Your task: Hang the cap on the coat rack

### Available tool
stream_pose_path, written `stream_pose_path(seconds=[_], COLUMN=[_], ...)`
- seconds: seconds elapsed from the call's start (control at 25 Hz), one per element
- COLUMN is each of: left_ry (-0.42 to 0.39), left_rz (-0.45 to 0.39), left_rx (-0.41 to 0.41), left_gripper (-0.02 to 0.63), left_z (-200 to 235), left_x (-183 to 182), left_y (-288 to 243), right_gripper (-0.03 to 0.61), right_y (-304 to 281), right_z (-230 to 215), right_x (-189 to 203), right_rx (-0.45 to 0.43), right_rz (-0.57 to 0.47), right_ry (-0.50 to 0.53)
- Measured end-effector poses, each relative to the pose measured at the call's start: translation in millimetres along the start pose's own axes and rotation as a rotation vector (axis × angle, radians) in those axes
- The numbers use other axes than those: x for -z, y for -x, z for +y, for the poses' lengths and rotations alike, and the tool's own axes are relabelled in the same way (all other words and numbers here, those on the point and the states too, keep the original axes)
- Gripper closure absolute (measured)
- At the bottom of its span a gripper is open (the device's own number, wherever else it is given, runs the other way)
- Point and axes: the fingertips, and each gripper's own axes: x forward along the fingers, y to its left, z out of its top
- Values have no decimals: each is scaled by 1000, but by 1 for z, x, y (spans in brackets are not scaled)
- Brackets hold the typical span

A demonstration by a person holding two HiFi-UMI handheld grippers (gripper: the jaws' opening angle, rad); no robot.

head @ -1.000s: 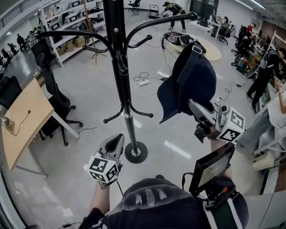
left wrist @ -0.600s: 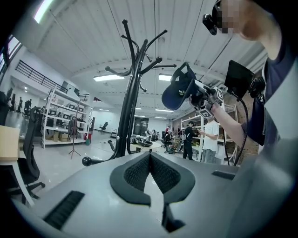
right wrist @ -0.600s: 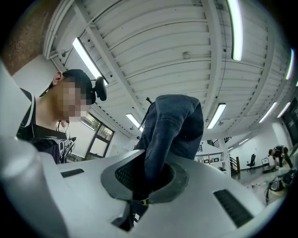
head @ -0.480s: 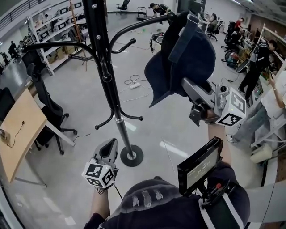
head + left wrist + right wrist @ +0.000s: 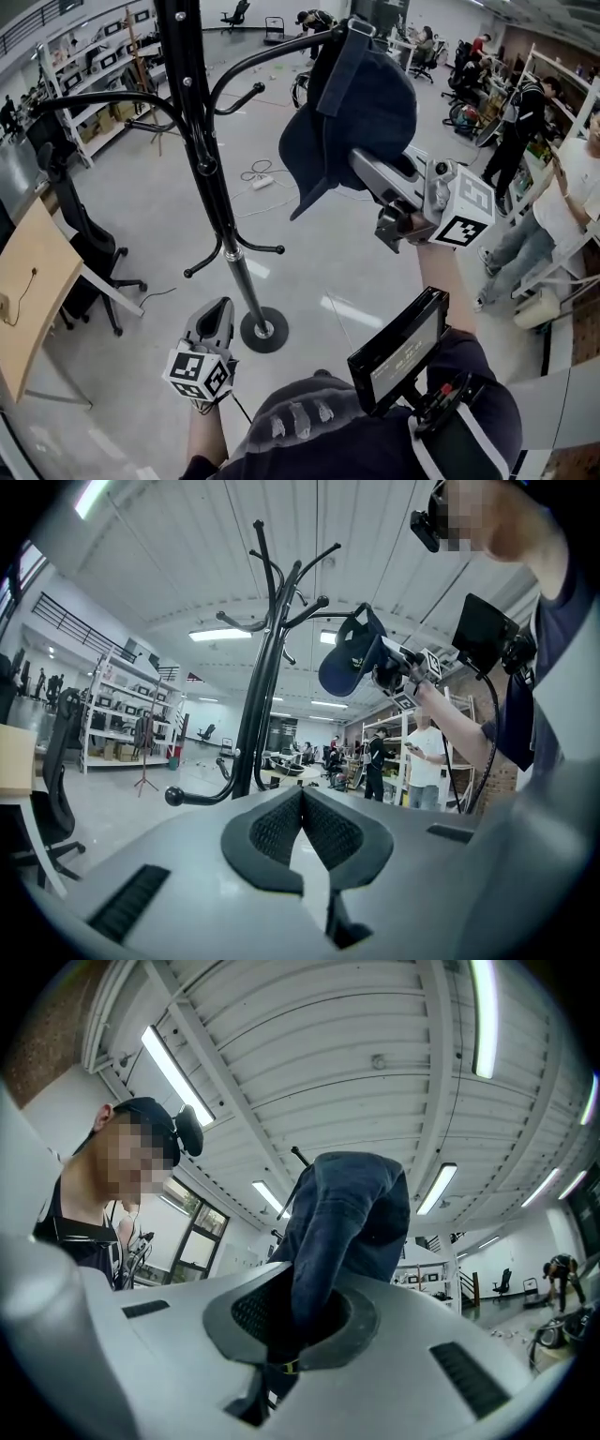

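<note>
A black coat rack [image 5: 199, 141] stands on a round base [image 5: 262, 330] on the grey floor. One of its long upper hooks [image 5: 272, 56] curves right towards the cap. The dark navy cap [image 5: 354, 108] hangs high in my right gripper [image 5: 373, 176], which is shut on its cloth. The cap's back strap [image 5: 339, 58] lies against that hook's tip. In the right gripper view the cap's fabric [image 5: 342, 1222] is pinched between the jaws. My left gripper [image 5: 221, 311] is held low by the rack's base, shut and empty. From the left gripper view the rack [image 5: 267, 667] and the cap [image 5: 349, 660] show ahead.
A wooden desk [image 5: 28, 291] and a black office chair [image 5: 80, 220] stand to the left. Cables lie on the floor [image 5: 258, 173] behind the rack. Shelving and several people [image 5: 520, 122] are at the back and right. A small monitor [image 5: 398, 349] rides on the right forearm.
My right gripper has lifted the cap up and left, bringing it from beside the upper hook to its tip. My left gripper has stayed low near the base.
</note>
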Motion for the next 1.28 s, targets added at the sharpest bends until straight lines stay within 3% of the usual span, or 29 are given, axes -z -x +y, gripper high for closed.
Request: stream_pose_path(seconds=[0.28, 0.68, 1.28], left_ry=[-24, -4, 0], left_rz=[-13, -24, 4], left_rx=[31, 5, -1], left_gripper=[606, 607, 606], left_z=[-8, 3, 0], left_x=[-12, -7, -10], left_y=[-8, 1, 6], right_gripper=[566, 566, 566], right_y=[-12, -21, -18], right_z=[-3, -3, -1], right_x=[1, 18, 22], right_rx=[-3, -8, -6], right_rz=[53, 109, 115], right_ry=[3, -10, -39])
